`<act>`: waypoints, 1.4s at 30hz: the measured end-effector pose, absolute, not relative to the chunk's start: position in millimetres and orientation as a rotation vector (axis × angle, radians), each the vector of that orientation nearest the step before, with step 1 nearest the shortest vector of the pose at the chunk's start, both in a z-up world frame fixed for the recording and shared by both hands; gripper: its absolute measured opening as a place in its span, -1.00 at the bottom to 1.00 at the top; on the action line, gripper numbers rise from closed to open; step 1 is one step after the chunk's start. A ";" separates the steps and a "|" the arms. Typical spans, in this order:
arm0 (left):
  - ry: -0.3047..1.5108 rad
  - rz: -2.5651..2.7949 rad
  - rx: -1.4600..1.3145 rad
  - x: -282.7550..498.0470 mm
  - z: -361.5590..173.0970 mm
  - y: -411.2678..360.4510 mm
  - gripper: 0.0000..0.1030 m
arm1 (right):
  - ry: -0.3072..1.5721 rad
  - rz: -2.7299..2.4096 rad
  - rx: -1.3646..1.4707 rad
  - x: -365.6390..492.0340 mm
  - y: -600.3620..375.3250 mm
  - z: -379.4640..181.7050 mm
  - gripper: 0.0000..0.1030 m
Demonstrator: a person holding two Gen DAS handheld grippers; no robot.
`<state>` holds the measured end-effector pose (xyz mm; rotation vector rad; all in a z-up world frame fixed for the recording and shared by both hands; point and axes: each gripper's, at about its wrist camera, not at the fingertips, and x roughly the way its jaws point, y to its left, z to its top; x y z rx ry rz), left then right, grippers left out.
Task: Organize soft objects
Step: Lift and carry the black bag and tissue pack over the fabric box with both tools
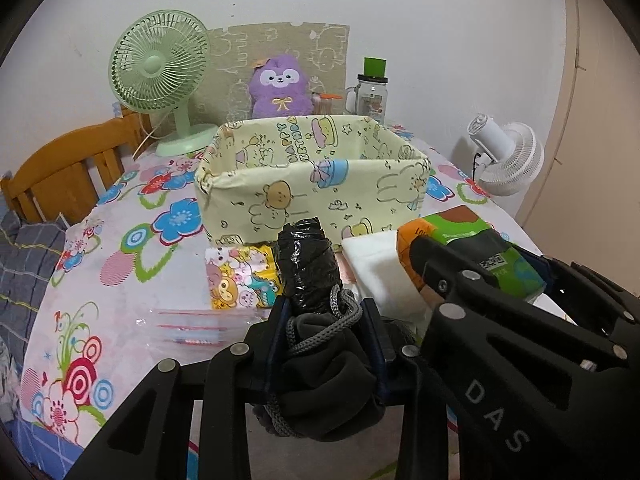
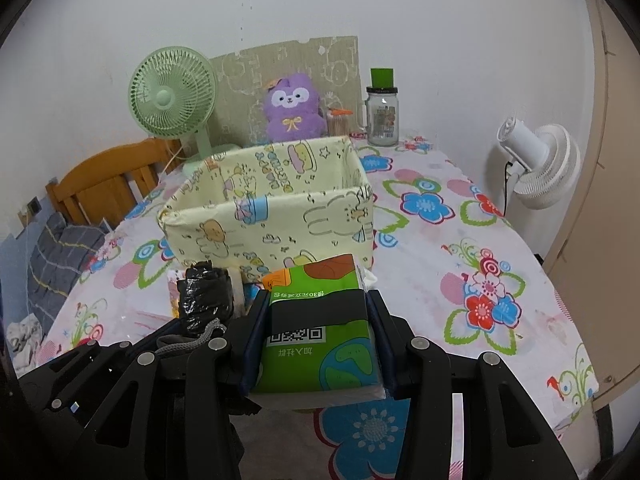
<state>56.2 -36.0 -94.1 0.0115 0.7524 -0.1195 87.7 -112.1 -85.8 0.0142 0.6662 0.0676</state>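
Left gripper (image 1: 326,332) clamped on dark drawstring pouch (image 1: 320,376) with black plastic roll (image 1: 308,268) poking forward, frame centre. Right gripper (image 2: 318,344) pinching green tissue pack (image 2: 316,320). I hold both raised, facing yellow fabric bin (image 1: 312,176) upper centre, likely drop target.

Left hand-held gripper (image 1: 326,312): matte black plastic linkage arms with triangular cut-outs, joined by round silver pivot pins; dark blue pads line the inner faces of both fingers. Right hand-held gripper (image 2: 318,340): same black frame, silver pins and blue-lined fingers; seen from the left wrist view, its side bears pale raised lettering "DAS".
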 end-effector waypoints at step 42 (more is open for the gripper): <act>0.673 -0.167 0.015 89.6 -20.3 -30.7 -0.58 | 0.562 0.102 0.032 119.1 -105.9 -10.2 -0.03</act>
